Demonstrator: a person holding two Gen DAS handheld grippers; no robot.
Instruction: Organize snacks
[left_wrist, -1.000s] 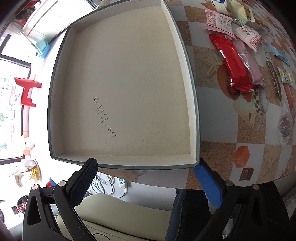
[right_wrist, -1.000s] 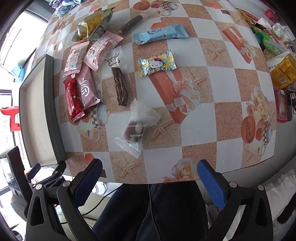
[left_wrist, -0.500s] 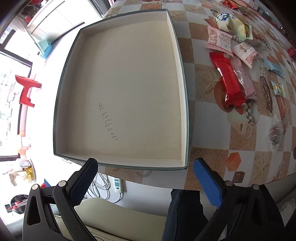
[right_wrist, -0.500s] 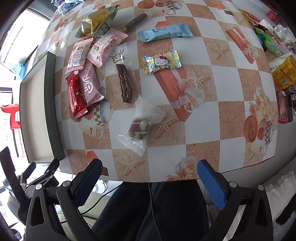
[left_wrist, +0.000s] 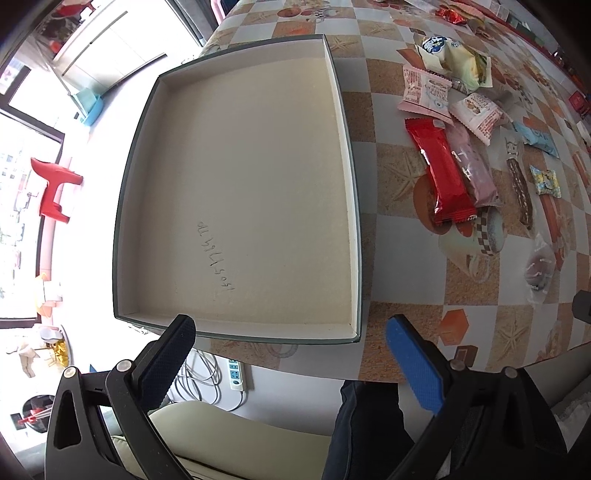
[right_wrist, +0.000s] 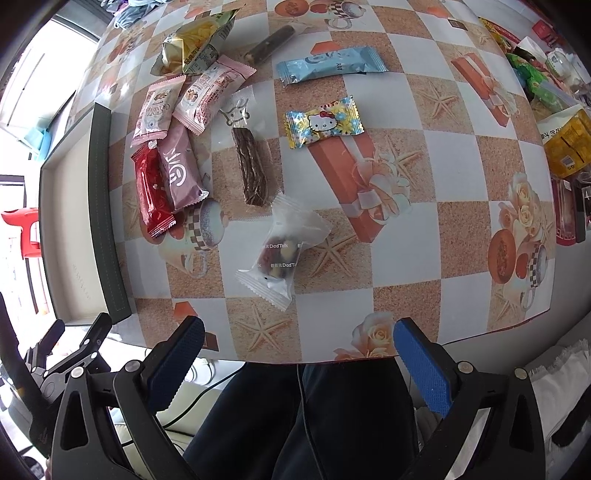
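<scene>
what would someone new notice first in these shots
The big empty box with cream lining fills the left wrist view, with handwriting on its floor. Right of it, snack packets lie scattered over the checkered tablecloth, the yellow Hello Kitty candy and red wrapper brightest. Both tools hang open off the near edge.

We see the box (left_wrist: 236, 192) at the table's (right_wrist: 461, 236) left, with the snacks (right_wrist: 173, 173) scattered to its right.

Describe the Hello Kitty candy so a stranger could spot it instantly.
Start at the big shallow box at the table's left, then cross the row of wrappers beside it. The Hello Kitty candy lies alone beyond the dark brown bar, the only yellow, twist-ended wrapper with a cartoon cat.
</scene>
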